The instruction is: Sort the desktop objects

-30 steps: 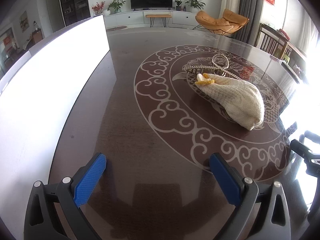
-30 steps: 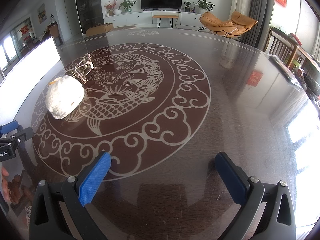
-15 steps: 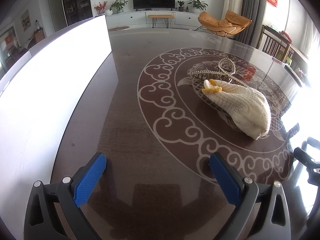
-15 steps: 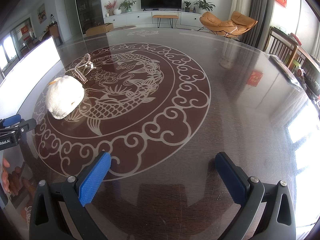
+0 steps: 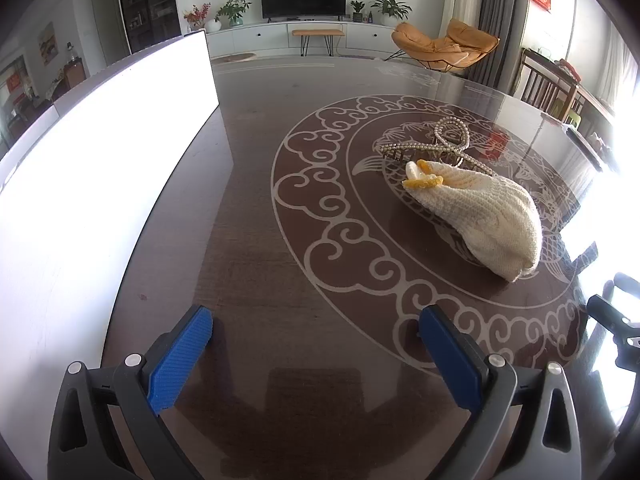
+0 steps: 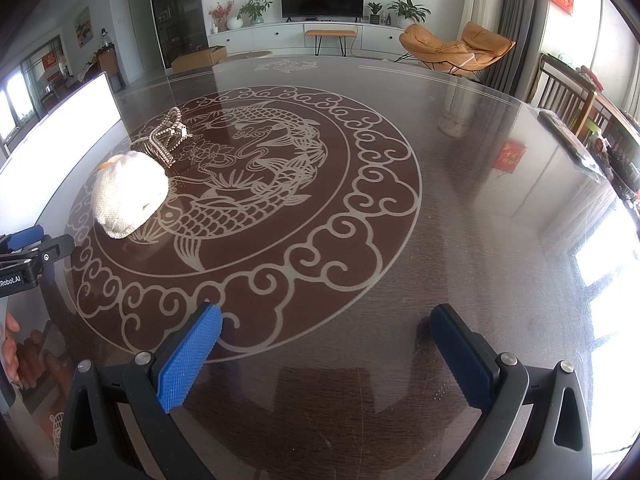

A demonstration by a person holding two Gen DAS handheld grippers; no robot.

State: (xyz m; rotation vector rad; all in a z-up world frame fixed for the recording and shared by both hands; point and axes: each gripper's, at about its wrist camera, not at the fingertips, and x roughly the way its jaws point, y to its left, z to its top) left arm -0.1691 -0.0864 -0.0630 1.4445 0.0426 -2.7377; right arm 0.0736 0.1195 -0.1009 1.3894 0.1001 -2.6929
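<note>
A cream knitted pouch (image 5: 484, 216) with a yellow tip lies on the dark round table (image 5: 260, 240), right of centre in the left wrist view. Behind it and touching it rests a pearl-studded hair claw (image 5: 440, 148). My left gripper (image 5: 316, 354) is open above the table, well short of the pouch, with nothing between its blue pads. In the right wrist view the pouch (image 6: 128, 196) and hair claw (image 6: 166, 140) sit far left. My right gripper (image 6: 326, 354) is open over the table's near part, empty.
A large white box (image 5: 92, 168) stands along the table's left side. The left gripper (image 6: 28, 256) and a hand (image 6: 16, 356) show at the right wrist view's left edge. Dark items (image 6: 592, 152) lie at the table's far right rim.
The left wrist view has shifted slightly, so the pouch and hair claw sit further right and a little lower. The right gripper has stayed still. Both grippers stay open.
</note>
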